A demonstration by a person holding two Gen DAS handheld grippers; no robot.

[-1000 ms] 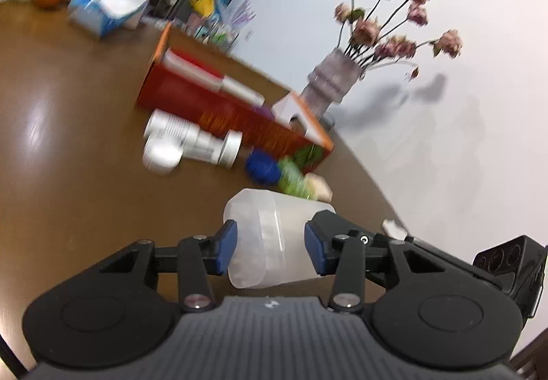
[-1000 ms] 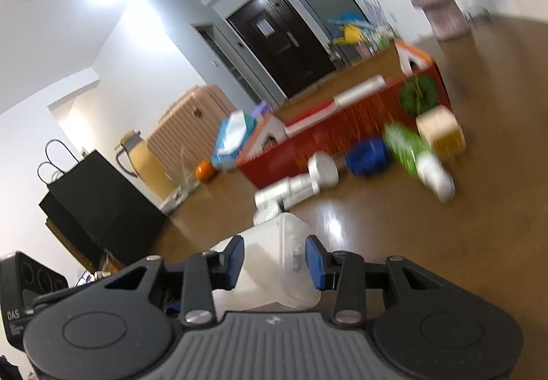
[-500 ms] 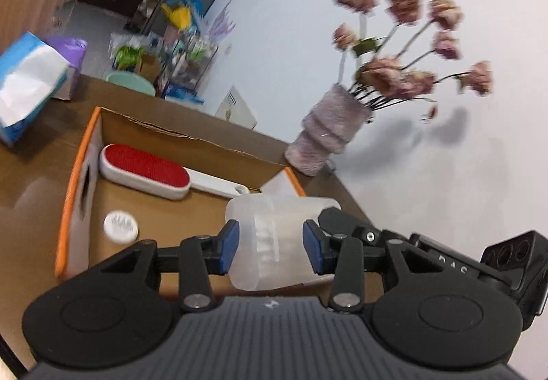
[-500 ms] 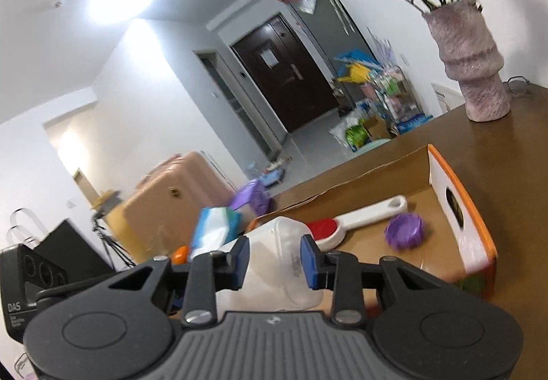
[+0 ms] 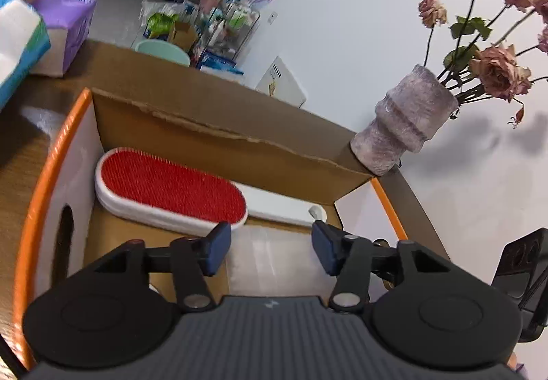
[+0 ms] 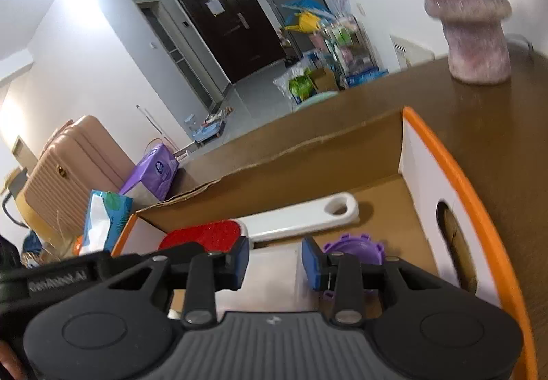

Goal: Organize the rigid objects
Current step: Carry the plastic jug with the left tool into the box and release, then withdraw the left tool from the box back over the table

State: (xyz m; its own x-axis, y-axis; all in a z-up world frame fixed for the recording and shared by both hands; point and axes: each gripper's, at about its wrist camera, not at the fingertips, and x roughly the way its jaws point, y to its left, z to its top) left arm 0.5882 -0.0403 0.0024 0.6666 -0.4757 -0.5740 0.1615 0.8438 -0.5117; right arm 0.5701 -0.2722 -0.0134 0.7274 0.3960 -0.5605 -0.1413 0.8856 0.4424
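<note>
1. Left gripper [image 5: 270,251]: jaws opening, its pads standing clear of the translucent plastic container [image 5: 270,260] that lies between them, low inside the cardboard box [image 5: 219,143]. Released, in my judgement.
2. Right gripper [image 6: 275,263]: jaws opening slightly; the same container [image 6: 270,277] sits between them. The pads lie close to its sides, and I cannot tell whether they press on it.
3. Key relation: the container lies straight ahead of and below both pairs of jaws, over the near part of the box floor. The view is too blurred to give its long axis. Both hands are about equally near.
4. Lint brush [image 5: 171,190], one: red pad, white handle, long axis along the far wall of the box, just beyond the container.
5. Purple cap [image 6: 352,248], one: on the box floor, just right of the right jaws.
6. Box, one: orange-rimmed, open-topped, on the brown table [image 6: 496,126].
7. Vase [image 5: 407,126] of dried roses, one: on the table beyond the far right corner of the box.
</note>
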